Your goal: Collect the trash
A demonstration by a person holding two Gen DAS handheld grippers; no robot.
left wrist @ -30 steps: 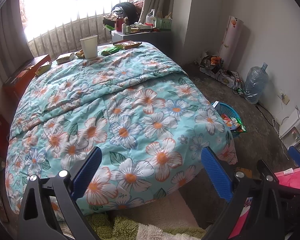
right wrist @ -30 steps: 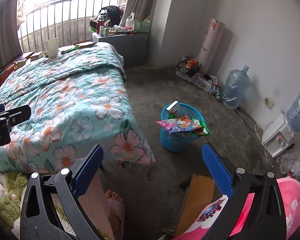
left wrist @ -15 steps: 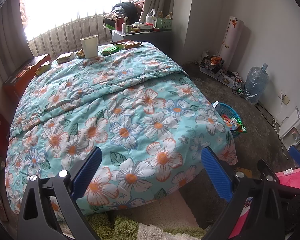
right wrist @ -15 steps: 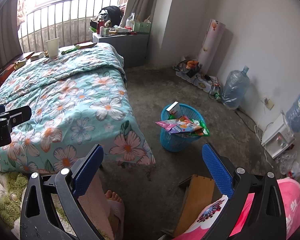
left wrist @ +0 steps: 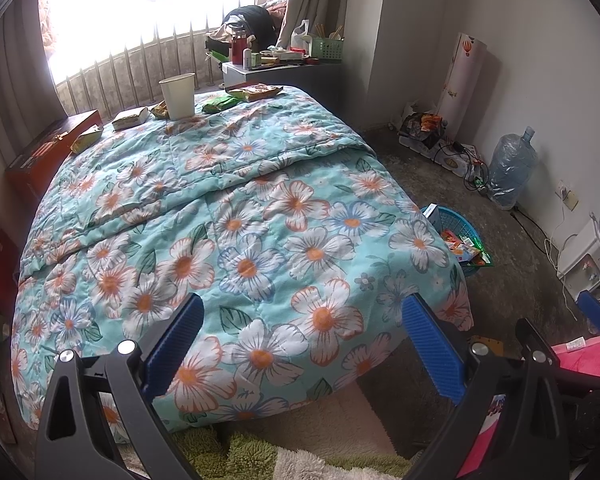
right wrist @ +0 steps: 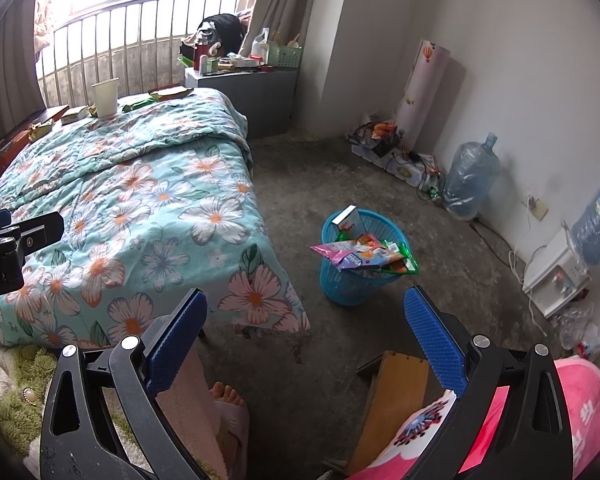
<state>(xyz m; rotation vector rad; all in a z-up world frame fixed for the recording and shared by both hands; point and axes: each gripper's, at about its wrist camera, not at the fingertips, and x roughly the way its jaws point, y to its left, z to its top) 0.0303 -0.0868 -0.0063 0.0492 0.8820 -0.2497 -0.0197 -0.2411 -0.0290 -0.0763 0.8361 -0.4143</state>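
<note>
The left gripper (left wrist: 302, 344) hangs above the foot of the bed (left wrist: 228, 216), jaws spread wide and empty — touching nothing. The right gripper (right wrist: 306, 340) is likewise wide open over bare floor (right wrist: 324, 168), holding nothing. Trash lies at the bed's far end: a cup (left wrist: 177, 96) standing upright, with wrappers (left wrist: 260, 91) lying flat around it. The basket (right wrist: 362, 258) stands upright beside the bed — packets heaped over its rim.

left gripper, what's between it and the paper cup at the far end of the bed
Only the floral quilt. In the left wrist view, nothing lies on it between the open left gripper and the paper cup; the wrappers sit beside the cup.
</note>
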